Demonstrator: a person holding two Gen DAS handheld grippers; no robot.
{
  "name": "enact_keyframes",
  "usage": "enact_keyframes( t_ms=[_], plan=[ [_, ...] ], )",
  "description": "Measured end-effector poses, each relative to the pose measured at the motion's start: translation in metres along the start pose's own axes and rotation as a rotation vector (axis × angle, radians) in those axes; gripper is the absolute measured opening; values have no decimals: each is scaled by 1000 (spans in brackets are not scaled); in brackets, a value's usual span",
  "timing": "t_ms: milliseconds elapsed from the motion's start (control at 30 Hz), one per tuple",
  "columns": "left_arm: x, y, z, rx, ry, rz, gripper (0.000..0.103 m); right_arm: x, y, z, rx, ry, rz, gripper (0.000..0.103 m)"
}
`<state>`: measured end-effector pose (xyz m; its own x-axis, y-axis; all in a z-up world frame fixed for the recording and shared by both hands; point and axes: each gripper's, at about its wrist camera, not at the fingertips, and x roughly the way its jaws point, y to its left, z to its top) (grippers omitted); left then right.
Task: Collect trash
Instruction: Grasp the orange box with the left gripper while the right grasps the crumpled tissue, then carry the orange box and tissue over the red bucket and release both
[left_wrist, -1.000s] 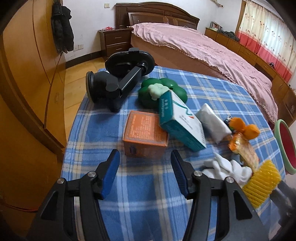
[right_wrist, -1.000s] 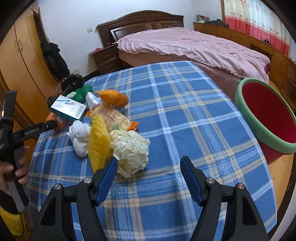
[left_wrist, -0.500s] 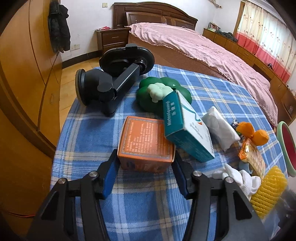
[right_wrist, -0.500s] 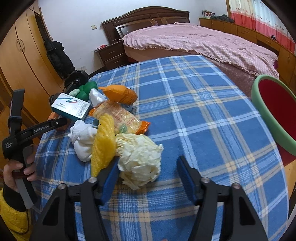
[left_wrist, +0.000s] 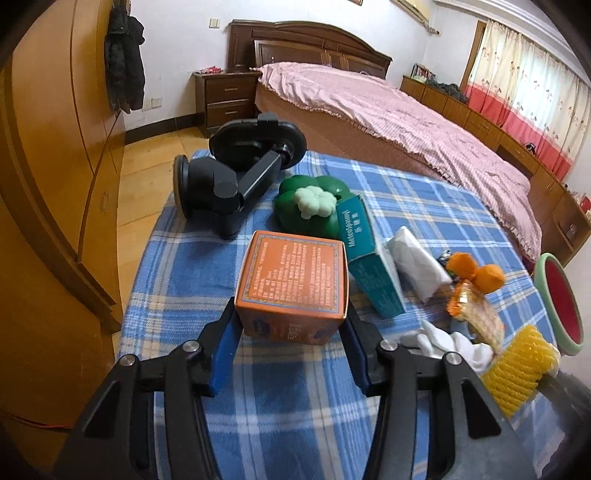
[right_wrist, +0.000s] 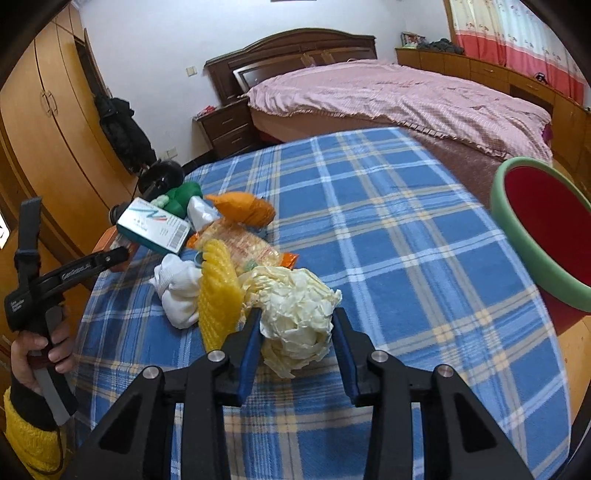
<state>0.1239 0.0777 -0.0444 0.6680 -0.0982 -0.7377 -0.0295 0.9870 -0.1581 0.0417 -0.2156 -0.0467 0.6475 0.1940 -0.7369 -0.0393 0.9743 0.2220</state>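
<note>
My left gripper (left_wrist: 290, 321) has its jaws around an orange box (left_wrist: 293, 280) on the blue plaid table, pads against its two sides. My right gripper (right_wrist: 297, 328) has its jaws around a crumpled cream paper ball (right_wrist: 297, 317), pads close to its sides. A yellow foam net (right_wrist: 218, 295), a white cloth wad (right_wrist: 179, 295), a snack wrapper (right_wrist: 243, 247), an orange bag (right_wrist: 243, 210) and a teal box (right_wrist: 153, 225) lie in a heap. A red bin with green rim (right_wrist: 543, 236) stands at the table's right.
A black phone holder (left_wrist: 236, 177) and a green toy (left_wrist: 310, 203) sit at the table's far left. A wooden wardrobe (left_wrist: 48, 147) stands left of the table, a bed (right_wrist: 399, 92) behind it. The left gripper and hand show in the right wrist view (right_wrist: 48, 295).
Both grippers moved forward. The left jaws came around the orange box and narrowed onto it. The right jaws came around the paper ball and narrowed.
</note>
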Motion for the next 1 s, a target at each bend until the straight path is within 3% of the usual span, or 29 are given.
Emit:
enact_keyframes(
  t_ms=[200, 400, 733, 1000],
  plan=[
    [-23, -8, -2, 11, -31, -27, 52, -20, -11, 1, 30, -53, -26, 40],
    [-41, -27, -1, 44, -62, -67, 52, -38, -20, 3, 28, -115, -110, 40],
    [-54, -59, -4, 87, -68, -128, 52, -55, -49, 0, 118, -148, -123, 40],
    [-53, -106, -6, 160, -46, -186, 52, -72, -79, 1, 189, -191, -146, 40]
  ],
)
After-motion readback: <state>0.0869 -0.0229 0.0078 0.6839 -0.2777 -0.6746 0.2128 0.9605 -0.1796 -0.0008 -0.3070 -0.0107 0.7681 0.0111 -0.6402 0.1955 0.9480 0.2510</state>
